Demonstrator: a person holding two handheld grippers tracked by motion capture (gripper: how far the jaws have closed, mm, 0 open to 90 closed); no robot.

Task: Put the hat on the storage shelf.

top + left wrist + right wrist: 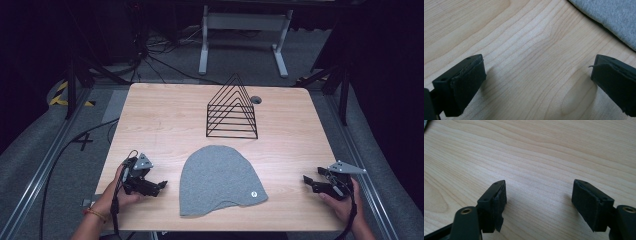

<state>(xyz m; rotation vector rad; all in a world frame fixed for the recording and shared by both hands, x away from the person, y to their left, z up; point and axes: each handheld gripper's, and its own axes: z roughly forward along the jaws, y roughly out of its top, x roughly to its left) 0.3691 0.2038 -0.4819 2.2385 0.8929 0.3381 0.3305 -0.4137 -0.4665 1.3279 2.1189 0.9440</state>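
Beanie lies flat between open claws, wire rack behind it.

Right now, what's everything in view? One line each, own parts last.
hat: 1, grey, flat on the table's near middle, small round tag near its right edge
rack: 1, black wire, triangular, upright behind the hat
table: 1, light wood, small round hole at the far edge behind the rack
stand: 1, white frame, on the floor beyond the table
left gripper: 1, black, open, near left of the hat
right gripper: 1, black, open, near right of the hat
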